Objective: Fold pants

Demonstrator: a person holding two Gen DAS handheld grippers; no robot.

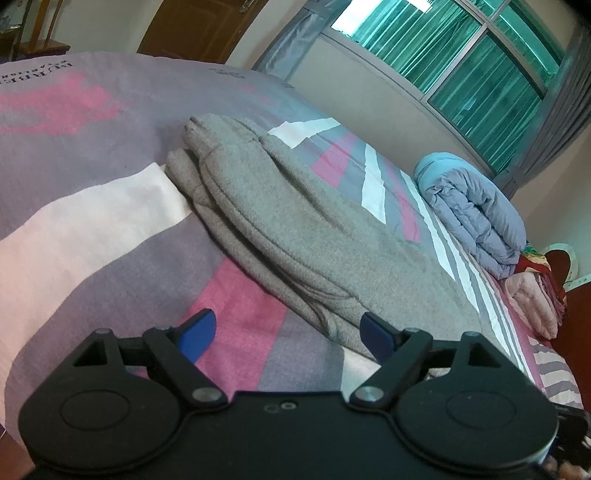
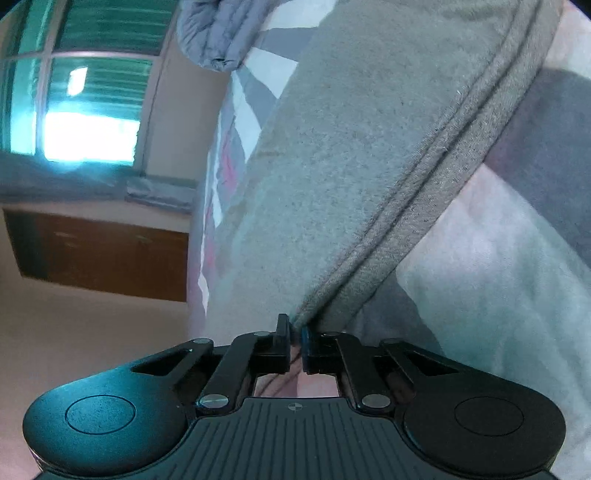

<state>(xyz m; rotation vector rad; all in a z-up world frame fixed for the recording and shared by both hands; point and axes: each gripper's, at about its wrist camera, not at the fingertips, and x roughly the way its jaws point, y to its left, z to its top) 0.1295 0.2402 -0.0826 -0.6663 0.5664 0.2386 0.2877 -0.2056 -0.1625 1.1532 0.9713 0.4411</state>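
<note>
Meanwhile, we had the grey fleece pants lying folded on the bed sheet — a purple, pink and white patterned sheet — in a long layered bundle that ran diagonally from the near right toward the far left in the left wrist view. Several stacked fabric edges showed along the bundle's near side, one above another.

Our left gripper hovered just short of the bundle with its blue-padded fingers spread wide apart and nothing between them; the right-hand pad sat close against the near end of the pants, though we could not tell whether it touched the cloth.

Our right gripper had its fingers drawn together, pinching a corner of the grey pants where the seamed edge came down to meet the pads. From that camera the thick double seam ran up and to the right across the view, with the pale part of the sheet beside it.

At the far side of the bed lay a rolled blue-grey quilt, with pink folded bedding just beyond it. Behind them stood a window with green curtains — and a brown wooden door showed at the far left.
</note>
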